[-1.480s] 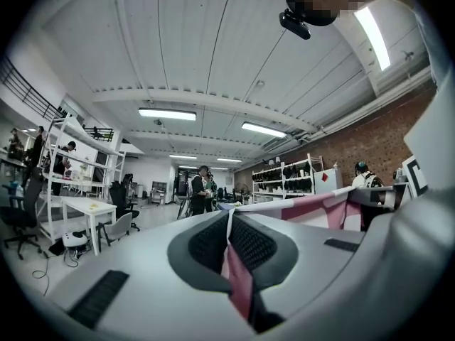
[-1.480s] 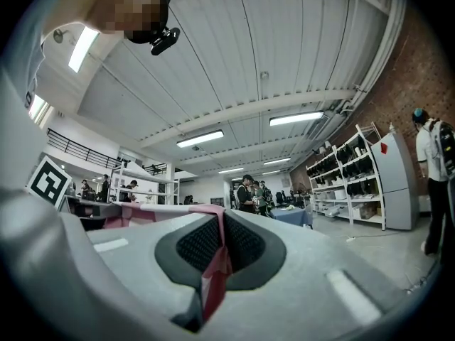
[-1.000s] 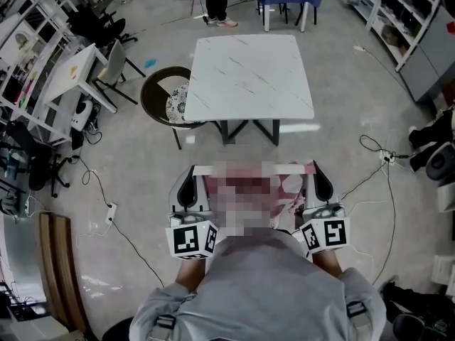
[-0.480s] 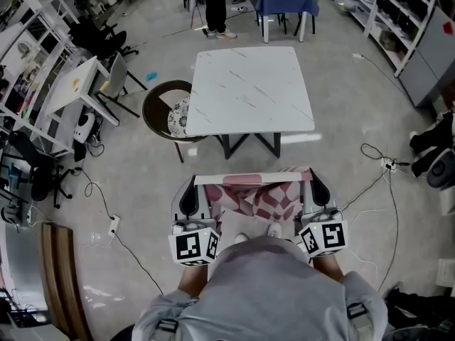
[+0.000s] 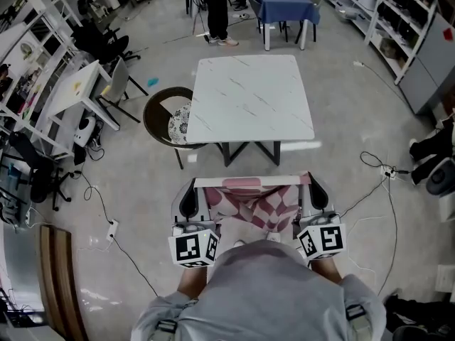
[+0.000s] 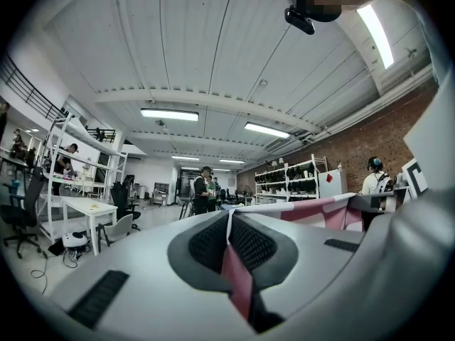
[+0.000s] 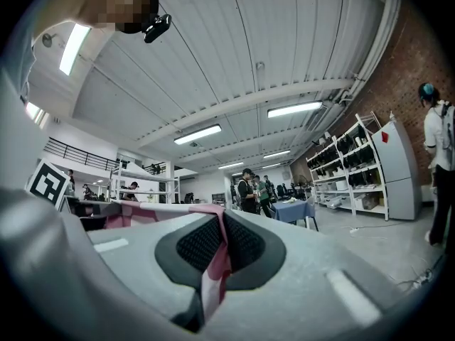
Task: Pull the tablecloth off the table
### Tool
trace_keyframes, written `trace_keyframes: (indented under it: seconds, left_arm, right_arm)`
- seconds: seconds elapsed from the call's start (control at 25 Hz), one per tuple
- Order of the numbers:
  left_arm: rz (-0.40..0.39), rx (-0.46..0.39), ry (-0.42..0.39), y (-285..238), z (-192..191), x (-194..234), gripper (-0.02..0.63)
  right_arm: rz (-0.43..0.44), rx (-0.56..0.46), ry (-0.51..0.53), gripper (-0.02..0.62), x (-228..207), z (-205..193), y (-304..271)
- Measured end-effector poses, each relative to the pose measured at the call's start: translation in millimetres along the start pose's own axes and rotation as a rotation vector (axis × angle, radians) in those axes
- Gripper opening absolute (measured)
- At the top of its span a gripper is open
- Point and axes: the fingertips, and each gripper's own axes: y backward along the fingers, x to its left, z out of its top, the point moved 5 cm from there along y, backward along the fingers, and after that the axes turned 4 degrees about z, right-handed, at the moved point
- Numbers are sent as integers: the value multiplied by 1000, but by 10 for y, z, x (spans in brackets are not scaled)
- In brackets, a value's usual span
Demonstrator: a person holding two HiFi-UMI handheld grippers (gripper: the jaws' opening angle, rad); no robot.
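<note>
Grey concrete floor (image 5: 135, 190), open workshop. The white marble-patterned surface (image 5: 252, 94) stands bare, well ahead of both claws. The pink-and-white checked tablecloth (image 5: 256, 204) is off it. Its top edge runs taut from the left claw (image 5: 190, 190) to the right claw (image 5: 316, 189), and the rest sags below that edge. Each claw is clamped tight on a corner, with cloth pinched between the pads. The cloth's long axis runs claw to claw, parallel to the surface's near edge. Neither hand is nearer. Judgement: the pull looks complete, and only setting the cloth aside remains.
</note>
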Motion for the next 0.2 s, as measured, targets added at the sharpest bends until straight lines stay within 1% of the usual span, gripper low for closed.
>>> trace_keyframes:
  seconds: [0.2]
  left_arm:
    - [-1,-3,1,-49,-68,-7,8]
  right_arm:
    - [-1,2,2,8,-43,-53,-24]
